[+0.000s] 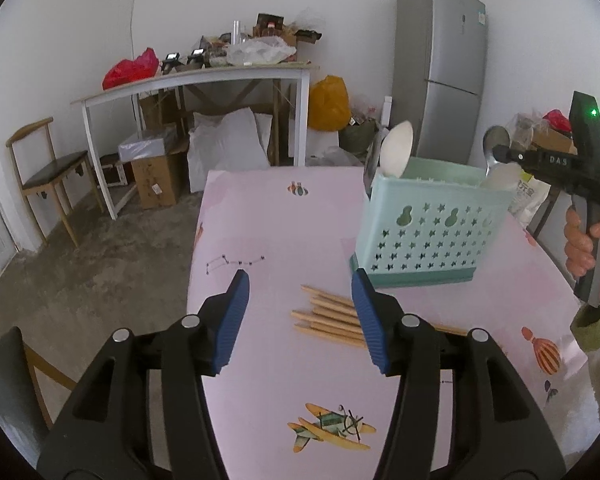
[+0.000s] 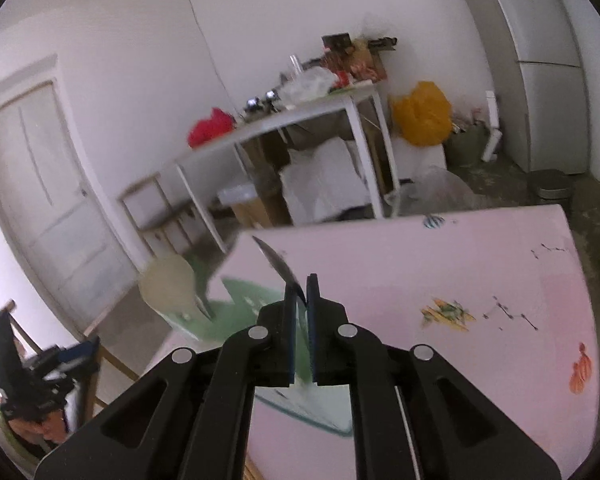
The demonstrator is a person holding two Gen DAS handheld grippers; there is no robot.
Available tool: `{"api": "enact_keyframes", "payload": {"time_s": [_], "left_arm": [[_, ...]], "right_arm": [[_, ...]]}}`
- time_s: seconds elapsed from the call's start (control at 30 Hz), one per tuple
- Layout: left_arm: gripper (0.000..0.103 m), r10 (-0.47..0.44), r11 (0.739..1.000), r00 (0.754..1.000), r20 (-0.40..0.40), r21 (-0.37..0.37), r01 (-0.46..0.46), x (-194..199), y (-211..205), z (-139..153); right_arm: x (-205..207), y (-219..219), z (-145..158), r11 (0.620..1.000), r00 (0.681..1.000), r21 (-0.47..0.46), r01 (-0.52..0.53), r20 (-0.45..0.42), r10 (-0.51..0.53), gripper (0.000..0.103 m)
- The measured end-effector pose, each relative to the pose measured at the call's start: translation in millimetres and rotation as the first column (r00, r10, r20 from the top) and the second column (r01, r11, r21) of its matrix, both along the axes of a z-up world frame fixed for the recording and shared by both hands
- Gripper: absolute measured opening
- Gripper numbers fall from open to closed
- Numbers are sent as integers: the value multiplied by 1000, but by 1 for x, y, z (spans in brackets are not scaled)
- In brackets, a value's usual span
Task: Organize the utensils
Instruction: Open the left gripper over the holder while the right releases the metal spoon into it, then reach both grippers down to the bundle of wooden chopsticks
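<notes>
My left gripper [image 1: 300, 276] hangs open and empty over the pink table [image 1: 260, 220]. Several wooden chopsticks [image 1: 328, 316] lie just below its right finger, which covers part of them. A mint utensil holder [image 1: 428, 236] with star holes stands behind them, with a white spoon [image 1: 398, 148] upright in it. My right gripper [image 1: 500, 155], held by a hand, reaches over the holder's right end. In the blurred right wrist view its jaws [image 2: 301, 278] stand almost closed on a metal spoon [image 2: 278, 262], bowl up, above the holder [image 2: 240, 308]. The spoon's bowl [image 1: 497, 136] shows above the rim.
The table's left edge drops to a concrete floor. A wooden chair [image 1: 48, 172], a cluttered white side table [image 1: 196, 80], boxes and bags stand behind, and a grey fridge [image 1: 440, 68] at the back right. A chair back [image 1: 4, 364] sits at the near left.
</notes>
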State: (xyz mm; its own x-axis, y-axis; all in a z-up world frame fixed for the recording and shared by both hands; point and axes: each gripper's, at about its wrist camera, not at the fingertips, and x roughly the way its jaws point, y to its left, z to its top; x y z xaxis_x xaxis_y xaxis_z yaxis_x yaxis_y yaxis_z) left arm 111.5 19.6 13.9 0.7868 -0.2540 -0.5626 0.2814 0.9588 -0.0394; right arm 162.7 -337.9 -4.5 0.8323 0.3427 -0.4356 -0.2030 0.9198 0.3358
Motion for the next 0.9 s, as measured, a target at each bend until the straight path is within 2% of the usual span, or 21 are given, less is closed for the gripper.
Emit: {"api": "enact_keyframes", "payload": {"time_s": [0.07,0.13,0.2,0.4,0.47,0.53,0.63,0.73,0.8,0.83,0.9], "left_arm": [[51,1,1000,1000,-14,-4,-1,2,0,-4],[51,1,1000,1000,-25,-9,-1,3,-1,-7],[52,0,1000,999,-35,-17,-1,4,-1,-11],[54,-5,1000,998,-62,-24,3,3,-3,-19],[54,-9,1000,997,-78,-29,7,2,-2,-23],[54,-20,999,994,-108,-40,16,0,-2,-29],[54,-50,996,983,-174,-78,37,-2,-4,-41],[53,-97,988,965,-242,-144,63,-4,-9,-54],[52,-129,978,951,-280,-194,75,-3,-12,-64],[47,-148,970,939,-311,-233,76,-1,-14,-70],[40,-167,960,921,-351,-270,71,2,-18,-78]], "right_arm": [[-7,-1,1,1000,1000,-6,5,3,-5,17],[-16,-6,7,1000,999,-7,30,32,-30,42],[-25,-11,15,999,997,6,48,61,-49,47],[-55,-26,34,994,989,87,72,124,-82,48],[-73,-23,40,992,985,118,37,160,-55,49],[-86,-14,38,992,986,129,-9,169,-13,55],[-86,14,19,987,991,113,-117,84,108,59],[-67,56,-24,969,965,88,-230,-106,239,59],[-56,80,-52,966,942,22,-256,-220,255,59],[-48,93,-70,965,930,-36,-259,-280,240,59],[-38,105,-91,960,914,-78,-270,-334,230,58]]}}
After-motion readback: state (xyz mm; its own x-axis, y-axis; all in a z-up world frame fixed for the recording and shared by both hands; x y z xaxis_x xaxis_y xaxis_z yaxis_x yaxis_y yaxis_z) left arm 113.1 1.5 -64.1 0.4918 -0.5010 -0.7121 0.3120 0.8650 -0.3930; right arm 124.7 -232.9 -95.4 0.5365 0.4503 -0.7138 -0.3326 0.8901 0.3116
